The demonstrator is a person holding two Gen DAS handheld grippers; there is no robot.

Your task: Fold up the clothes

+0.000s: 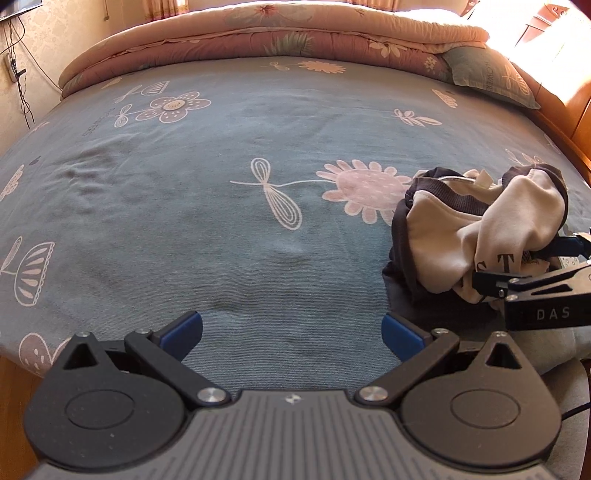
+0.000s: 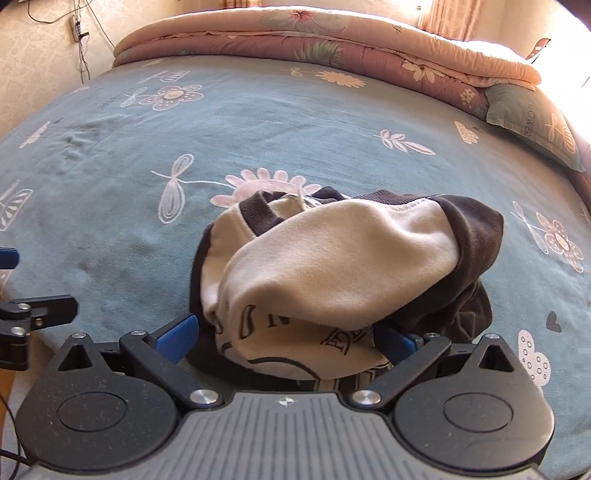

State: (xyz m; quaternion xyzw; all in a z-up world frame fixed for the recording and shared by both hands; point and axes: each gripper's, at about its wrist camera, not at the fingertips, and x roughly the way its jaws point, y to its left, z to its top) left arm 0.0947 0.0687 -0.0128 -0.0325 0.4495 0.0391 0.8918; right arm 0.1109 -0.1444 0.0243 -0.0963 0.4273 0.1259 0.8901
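Note:
A crumpled cream sweatshirt (image 1: 476, 225) with dark brown ribbed trim and black lettering lies in a heap on the blue flowered bedsheet (image 1: 229, 221), near the bed's front right. My right gripper (image 2: 286, 341) is open, its blue pads (image 2: 177, 338) wide apart on either side of the near end of the sweatshirt (image 2: 332, 258). In the left wrist view the right gripper (image 1: 517, 264) reaches into the heap from the right. My left gripper (image 1: 291, 336) is open over bare sheet, to the left of the garment, holding nothing. It shows at the left edge of the right wrist view as well (image 2: 29, 280).
A folded pink and peach quilt (image 1: 258, 33) lies along the far side of the bed. A grey-green pillow (image 1: 491, 74) rests at the far right beside a wooden bed frame (image 1: 576, 122). Cables and a power strip (image 1: 13, 66) hang on the left wall.

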